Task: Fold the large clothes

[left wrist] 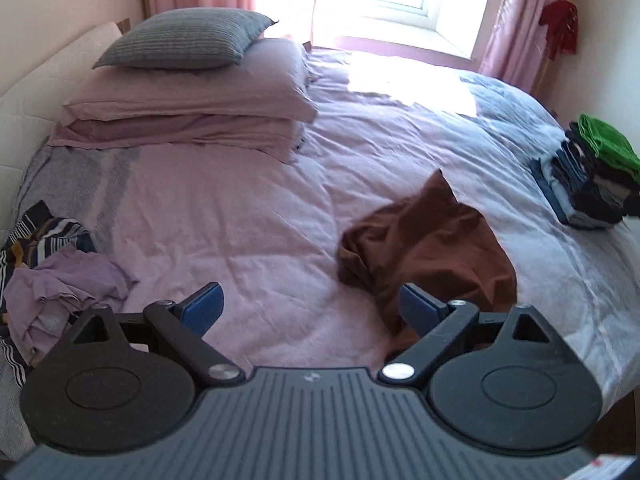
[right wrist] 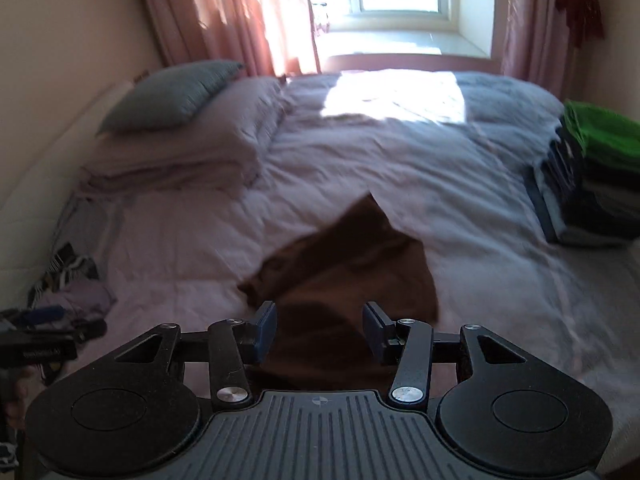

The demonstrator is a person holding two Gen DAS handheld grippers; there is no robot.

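Note:
A brown garment lies crumpled on the pale pink duvet, one corner sticking up. In the left wrist view my left gripper hovers over the bed with its blue pads far apart and nothing between them; the garment lies just beyond its right pad. The right wrist view is blurred. There my right gripper is open above the brown garment. The cloth shows behind the gap and the pads do not press on it. The left gripper appears at the far left edge, held by a hand.
A stack of folded clothes with a green piece on top sits at the bed's right edge. A heap of unfolded lilac and striped clothes lies at the left. Pillows and a grey cushion are piled at the headboard.

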